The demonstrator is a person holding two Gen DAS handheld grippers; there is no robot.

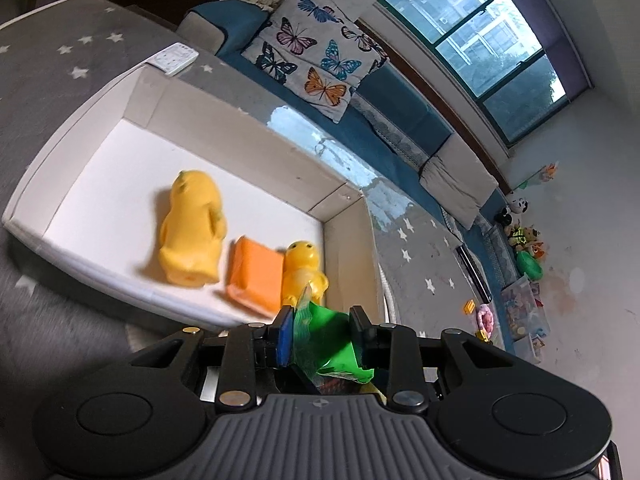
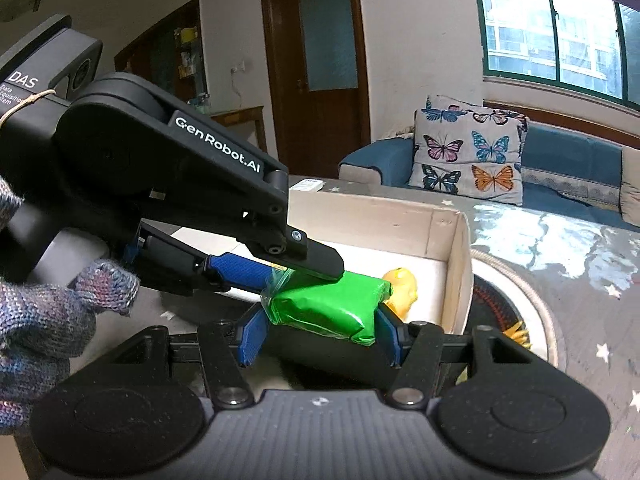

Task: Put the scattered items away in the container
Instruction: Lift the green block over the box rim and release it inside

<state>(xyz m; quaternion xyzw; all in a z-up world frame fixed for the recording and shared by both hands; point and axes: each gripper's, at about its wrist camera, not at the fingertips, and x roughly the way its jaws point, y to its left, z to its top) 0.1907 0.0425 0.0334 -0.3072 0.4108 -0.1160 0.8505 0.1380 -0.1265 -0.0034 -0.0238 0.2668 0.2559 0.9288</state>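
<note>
Over the near corner of the white box (image 1: 96,96), the left gripper (image 1: 320,330) clamps a green packet (image 1: 334,344) by its crimped end. The right gripper (image 2: 320,332) has its fingers spread either side of the packet; contact unclear. Inside the box: 2 yellow toy figures (image 1: 194,226), 1 orange packet (image 1: 254,274) touching the smaller figure.
</note>
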